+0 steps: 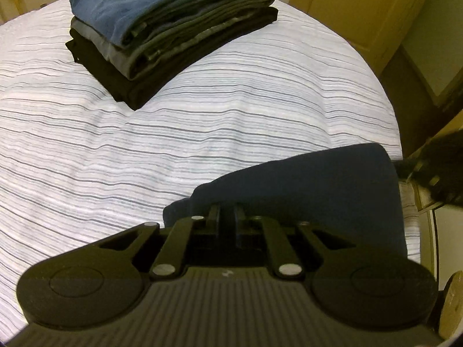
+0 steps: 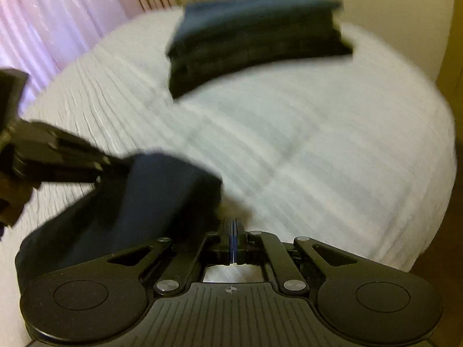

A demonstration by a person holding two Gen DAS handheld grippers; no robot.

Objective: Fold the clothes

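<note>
A folded navy garment (image 1: 318,190) hangs just above the striped bed cover (image 1: 173,144), stretched between both grippers. My left gripper (image 1: 227,209) is shut on its left edge, with dark cloth bunched between the fingers. In the blurred right wrist view, the left gripper (image 2: 113,164) comes in from the left, gripping the garment (image 2: 150,199). My right gripper (image 2: 233,221) is shut, its tips at the garment's near corner. It also shows at the garment's right edge as the right gripper (image 1: 405,169). A stack of folded clothes (image 1: 162,34), blue on top, sits at the far side of the bed.
The bed cover (image 2: 318,144) falls away at its right edge. Yellow cupboard doors (image 1: 361,8) stand beyond the bed on the right. A pale pink curtain (image 2: 58,23) hangs at the far left. The stack of folded clothes (image 2: 254,37) lies ahead of both grippers.
</note>
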